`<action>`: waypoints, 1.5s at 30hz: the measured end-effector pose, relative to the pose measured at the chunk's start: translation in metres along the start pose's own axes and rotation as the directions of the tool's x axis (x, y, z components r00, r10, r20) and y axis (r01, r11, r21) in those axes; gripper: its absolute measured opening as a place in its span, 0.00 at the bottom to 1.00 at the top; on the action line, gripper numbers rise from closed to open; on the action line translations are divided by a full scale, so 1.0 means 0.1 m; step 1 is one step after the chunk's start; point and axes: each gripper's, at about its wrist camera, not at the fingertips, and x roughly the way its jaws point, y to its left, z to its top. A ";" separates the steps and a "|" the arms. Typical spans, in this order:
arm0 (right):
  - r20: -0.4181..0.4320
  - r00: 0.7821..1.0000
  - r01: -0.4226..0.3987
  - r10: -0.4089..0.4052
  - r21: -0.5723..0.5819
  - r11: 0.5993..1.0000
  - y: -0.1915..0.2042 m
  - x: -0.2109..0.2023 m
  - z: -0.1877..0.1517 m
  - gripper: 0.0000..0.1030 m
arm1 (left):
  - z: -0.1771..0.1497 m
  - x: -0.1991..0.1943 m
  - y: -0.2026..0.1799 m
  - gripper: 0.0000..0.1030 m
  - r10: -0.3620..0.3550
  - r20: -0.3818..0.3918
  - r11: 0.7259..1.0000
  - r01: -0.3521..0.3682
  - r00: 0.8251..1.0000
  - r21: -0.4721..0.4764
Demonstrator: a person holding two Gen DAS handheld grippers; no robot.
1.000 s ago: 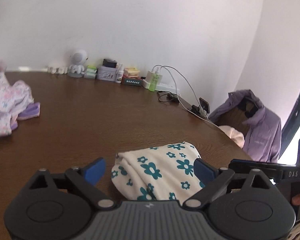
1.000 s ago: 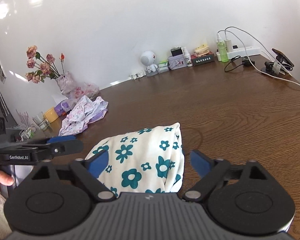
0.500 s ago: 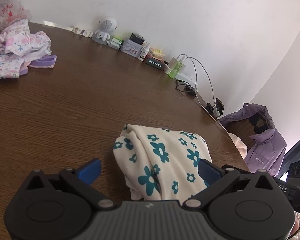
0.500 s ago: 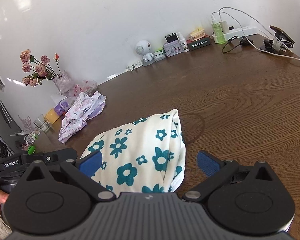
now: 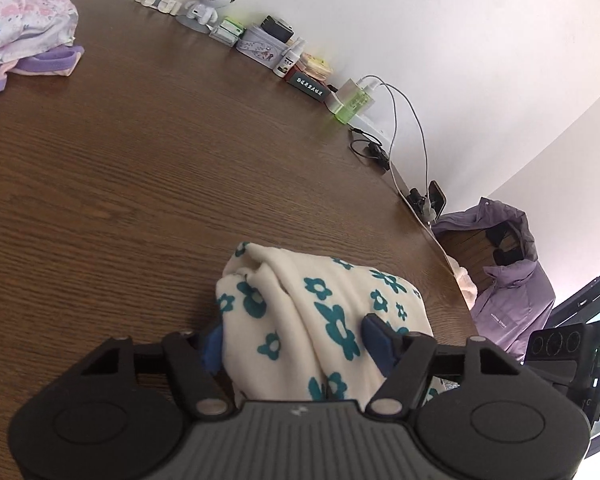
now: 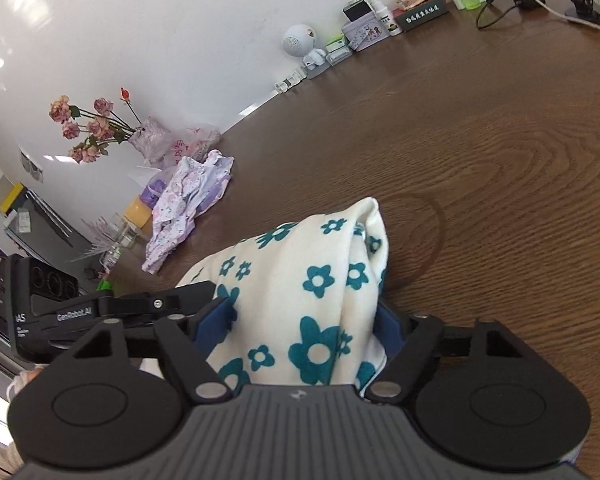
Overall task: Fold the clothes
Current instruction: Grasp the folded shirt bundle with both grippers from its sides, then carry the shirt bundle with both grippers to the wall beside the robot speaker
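Two hand-held grippers close on the same bundle at once: the left hand-held gripper (image 5: 292,344) has its blue pads pressed into either side of the flowered garment (image 5: 320,312), and the right hand-held gripper (image 6: 306,326) pinches the cloth from the other side, so both are clenched on the fabric. The step in hand looks like carrying or resetting the folded bundle, and it goes well only if both grips keep even pressure and move together at the same height; if one pulls ahead, the loose layers are likely to slide apart and the fold to open. Lowering it flat onto the table (image 5: 160,168) before letting go, near edge first, should keep the layers stacked.

The garment is cream with teal flowers, soft and thick-looking, gathered into a rounded wad with its folded layers showing at the far end, where a corner (image 6: 370,210) stands up. It sits at the near part of the table, its far end resting on or just above the wood; I cannot tell which. Far to the left lies a crumpled pink and purple garment (image 5: 24,44), well apart and apparently not yet folded.
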 end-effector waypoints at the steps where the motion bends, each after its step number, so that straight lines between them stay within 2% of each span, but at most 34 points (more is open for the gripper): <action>1: 0.006 1.000 -0.011 0.011 0.021 1.000 -0.02 0.00 -0.02 0.57 | 0.00 0.00 0.01 0.58 -0.009 0.001 1.000 0.009 1.000 -0.005; 2: 0.011 1.000 -0.022 0.021 0.043 0.999 -0.05 0.00 -0.04 0.52 | -0.02 0.00 0.01 0.54 -0.013 0.003 1.000 0.013 1.000 -0.003; 6: 0.039 0.998 -0.046 0.042 0.098 0.994 -0.09 0.00 -0.10 0.41 | -0.04 -0.01 0.04 0.45 -0.047 0.010 0.999 0.047 0.999 -0.003; 11: 0.053 0.998 -0.035 0.032 0.065 0.997 0.09 -0.03 -0.05 0.37 | 0.02 -0.15 0.00 0.43 -0.062 0.047 0.998 0.060 0.997 0.033; 16: 0.089 0.995 -0.046 0.047 -0.009 0.999 0.41 -0.10 0.10 0.37 | 0.16 -0.46 -0.07 0.43 -0.089 0.131 0.994 0.079 0.987 0.082; 22: 0.130 0.989 -0.053 0.068 -0.117 0.992 0.87 -0.12 0.57 0.37 | 0.62 -0.77 -0.23 0.43 -0.110 0.233 0.986 0.076 0.966 0.150; 28: 0.145 0.988 -0.026 0.054 -0.190 0.981 1.19 0.15 1.42 0.37 | 1.42 -0.75 -0.36 0.44 -0.075 0.304 0.982 0.018 0.950 0.188; 31: 0.144 0.989 -0.005 0.037 -0.213 0.977 1.25 0.41 1.92 0.37 | 1.92 -0.54 -0.30 0.44 -0.039 0.328 0.988 -0.013 0.944 0.156; 34: 0.132 0.991 0.006 0.022 -0.205 0.979 1.12 0.85 2.39 0.37 | 2.36 -0.19 -0.15 0.44 0.022 0.331 0.995 -0.052 0.943 0.081; 36: 0.125 0.992 0.016 0.007 -0.181 0.983 0.91 1.18 2.61 0.37 | 2.63 0.13 -0.03 0.44 0.061 0.320 0.993 -0.089 0.946 0.074; 41: 0.115 0.993 0.040 -0.028 -0.110 0.993 0.31 1.97 3.13 0.37 | 3.22 0.99 0.40 0.43 0.086 0.281 0.996 -0.086 0.956 -0.012; 45: 0.113 0.991 0.079 -0.072 -0.053 0.996 -0.14 2.50 3.52 0.37 | 3.61 1.67 0.66 0.42 0.113 0.261 0.993 -0.113 0.959 -0.017</action>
